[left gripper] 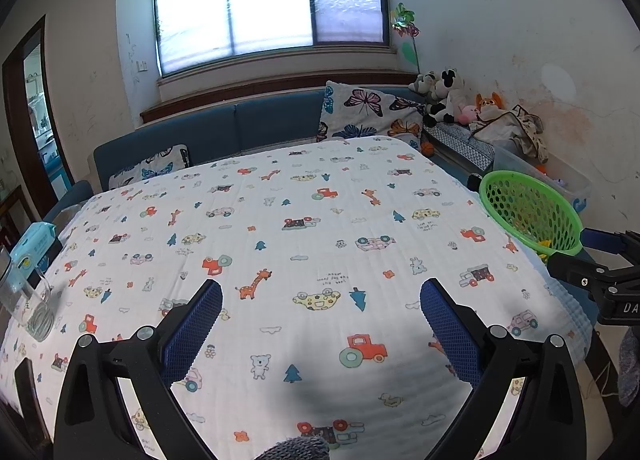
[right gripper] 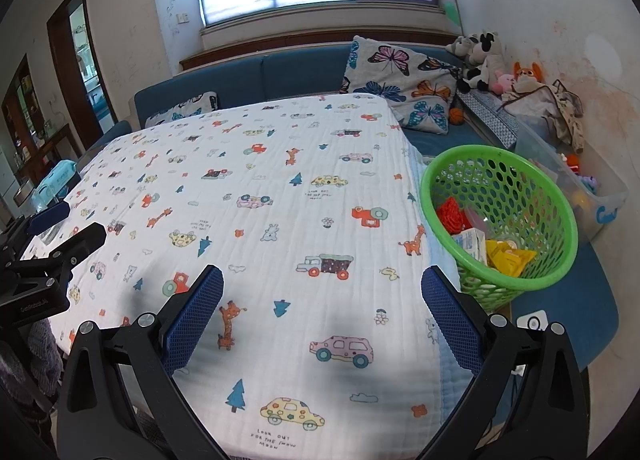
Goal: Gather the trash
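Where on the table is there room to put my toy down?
Nearly the whole printed tablecloth is bare, from the sofa side to both open tongs. The glass jar and wipes pack crowd the left edge; the green basket sits beside the right edge.

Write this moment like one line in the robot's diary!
left gripper open, empty | right gripper open, empty | green basket holds trash

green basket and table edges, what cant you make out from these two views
- Green basket, left wrist view: contents mostly hidden by its near wall; only yellow scraps show.
- Basket bottom, right wrist view: covered by the red, white and yellow trash.
- Glass jar, left wrist view: cut by the frame edge.
- Blue wipes pack: print too small.
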